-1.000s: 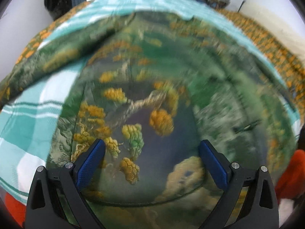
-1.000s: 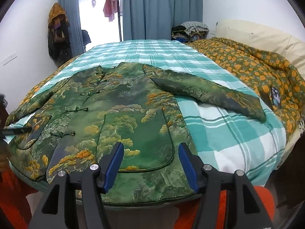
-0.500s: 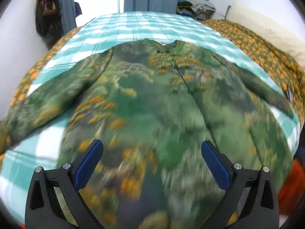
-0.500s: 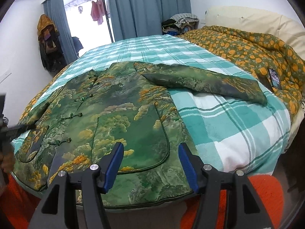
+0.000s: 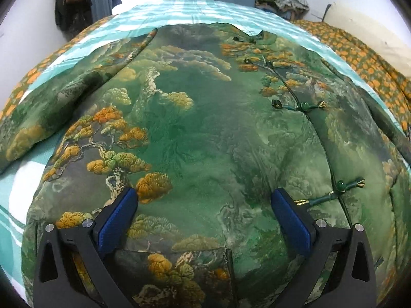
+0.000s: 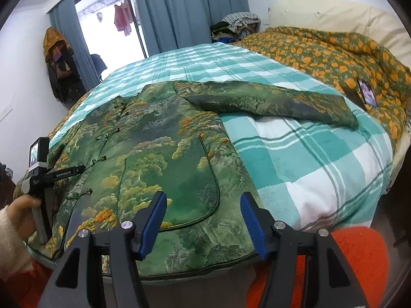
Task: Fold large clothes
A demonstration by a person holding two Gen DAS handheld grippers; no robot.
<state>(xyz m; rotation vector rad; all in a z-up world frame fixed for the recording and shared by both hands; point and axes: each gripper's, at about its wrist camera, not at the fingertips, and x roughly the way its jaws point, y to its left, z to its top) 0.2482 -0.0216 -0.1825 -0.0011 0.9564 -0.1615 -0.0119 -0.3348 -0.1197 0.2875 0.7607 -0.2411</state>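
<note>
Jacket (image 6: 164, 154): green brocade with orange and yellow tree pattern, laid flat and face up on the bed (image 6: 308, 169), hem at the near edge, collar toward 12 o'clock. Knot buttons (image 5: 303, 106) run down the front closure. A rounded patch pocket (image 6: 179, 179) sits on the front panel nearest the right tool.

Sleeve (image 6: 269, 100): spread out toward 3 o'clock across the checked cover, reaching close to the quilt. The other sleeve (image 5: 51, 107) lies out toward 9 o'clock in the left wrist view.

Bed: teal and white checked cover, bare between 2 and 4 o'clock of the jacket.

Quilt (image 6: 334, 51): olive with orange flowers, bunched along the far right side of the bed. A phone (image 6: 367, 91) lies on it, screen lit.

Left tool (image 5: 204, 200): jaws wide apart, poised over the lower front of the jacket, nothing between the pads. In the right wrist view it shows at 9 o'clock, held by a hand (image 6: 24, 209) in a cream sleeve, over the jacket's left edge.

Right tool (image 6: 203, 202): jaws apart, nothing gripped, poised above the hem near the pocket. Whether its pads touch the cloth I cannot tell.

Curtains (image 6: 185, 12): blue-grey, at 12 o'clock beyond the bed, beside a bright glass door.

Clothes pile (image 6: 236, 24): at 1 o'clock, by the far corner of the bed.

Hanging coats (image 6: 59, 61): at 10 o'clock on the wall.
</note>
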